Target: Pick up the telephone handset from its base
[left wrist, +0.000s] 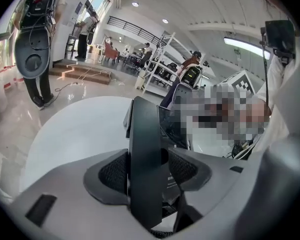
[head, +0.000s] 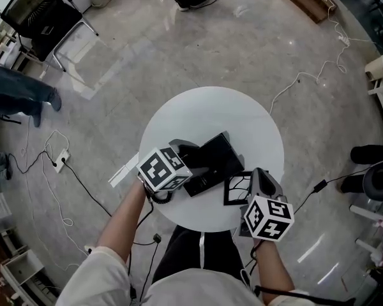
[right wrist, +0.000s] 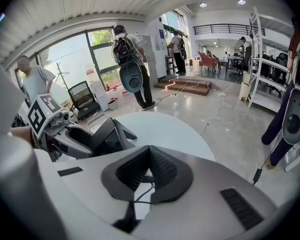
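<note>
The black telephone handset [left wrist: 145,159] is lying lengthwise along the left side of its black base [head: 218,160], which is sitting near the front of the round white table [head: 210,110].

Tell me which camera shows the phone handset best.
The left gripper view: the handset fills it, upright inside the closing left claw. The head view mostly hides it under that claw; the right gripper view shows it small.
</note>
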Available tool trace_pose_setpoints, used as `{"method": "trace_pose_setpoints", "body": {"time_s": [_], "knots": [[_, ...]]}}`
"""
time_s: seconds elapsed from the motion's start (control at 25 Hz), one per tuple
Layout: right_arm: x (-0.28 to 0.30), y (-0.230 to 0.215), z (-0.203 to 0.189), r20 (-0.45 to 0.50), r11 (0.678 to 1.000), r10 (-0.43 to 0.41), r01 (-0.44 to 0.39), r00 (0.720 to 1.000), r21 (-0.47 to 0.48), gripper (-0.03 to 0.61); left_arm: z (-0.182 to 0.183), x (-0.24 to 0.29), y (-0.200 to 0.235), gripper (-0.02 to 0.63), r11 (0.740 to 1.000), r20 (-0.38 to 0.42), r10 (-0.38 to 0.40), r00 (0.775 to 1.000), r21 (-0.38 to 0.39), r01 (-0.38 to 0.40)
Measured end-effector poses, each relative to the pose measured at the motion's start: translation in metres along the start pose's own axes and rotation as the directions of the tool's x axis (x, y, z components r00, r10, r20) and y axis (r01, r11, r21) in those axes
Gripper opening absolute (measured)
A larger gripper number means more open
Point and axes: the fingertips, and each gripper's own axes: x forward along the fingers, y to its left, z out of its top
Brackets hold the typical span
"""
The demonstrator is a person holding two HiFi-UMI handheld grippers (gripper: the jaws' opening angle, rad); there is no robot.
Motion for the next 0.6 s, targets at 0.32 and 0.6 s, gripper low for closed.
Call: {"method": "trace_pose_setpoints", "body": {"time_s": [0.32,0.6], "knots": [[0.001,0.007,0.000,-0.007,1.000,0.018,-0.018,1.000,-0.009,0.023,-0.006,-0.010,0.002,0.201,0.999,-0.001,0.048,0.999,-0.011,-0.048],[0.002,0.005,-0.002,-0.004,1.000,0.019,-0.019,1.000,-0.011,0.023,-0.013,-0.009,0.002,0.201,0.998,0.003,0.062,0.998,-0.011,-0.062]]}}
